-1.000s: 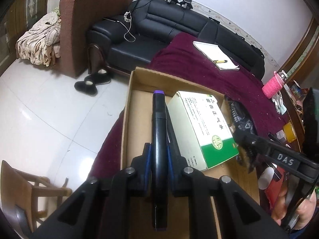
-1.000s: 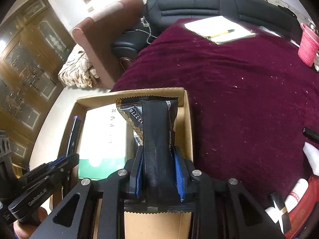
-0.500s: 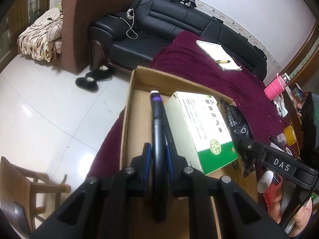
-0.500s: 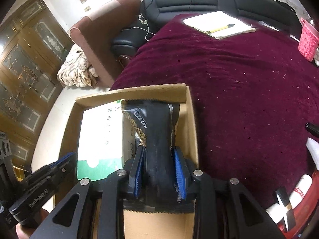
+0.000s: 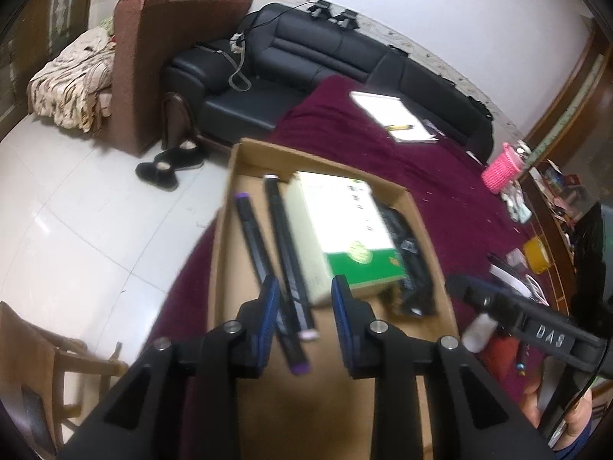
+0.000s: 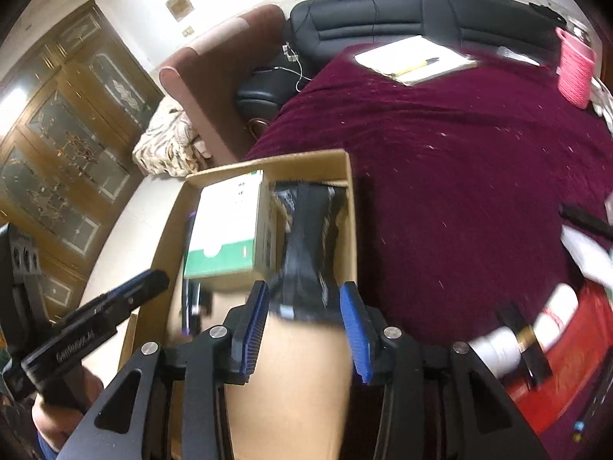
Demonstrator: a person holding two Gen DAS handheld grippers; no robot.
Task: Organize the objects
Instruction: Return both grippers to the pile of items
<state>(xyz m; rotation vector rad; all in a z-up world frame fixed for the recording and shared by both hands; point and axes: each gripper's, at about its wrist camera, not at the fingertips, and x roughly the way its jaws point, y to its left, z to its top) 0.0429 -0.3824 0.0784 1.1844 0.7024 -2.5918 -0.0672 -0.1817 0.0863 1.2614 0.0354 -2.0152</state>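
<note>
The cardboard box [image 5: 230, 207] sits at frame centre on the maroon tablecloth [image 5: 440, 184]. Left gripper [image 5: 302, 295]: jaws have just been opening and now stand parted, gripping nothing; two black markers [image 5: 268, 253] lie side by side on the box floor beyond and partly between its fingertips. Right gripper [image 6: 302, 303]: jaws likewise opening, pads clear of the black pouch [image 6: 310, 237] (right of the green-and-white carton [image 6: 226, 226]), which lies in the box.
</note>
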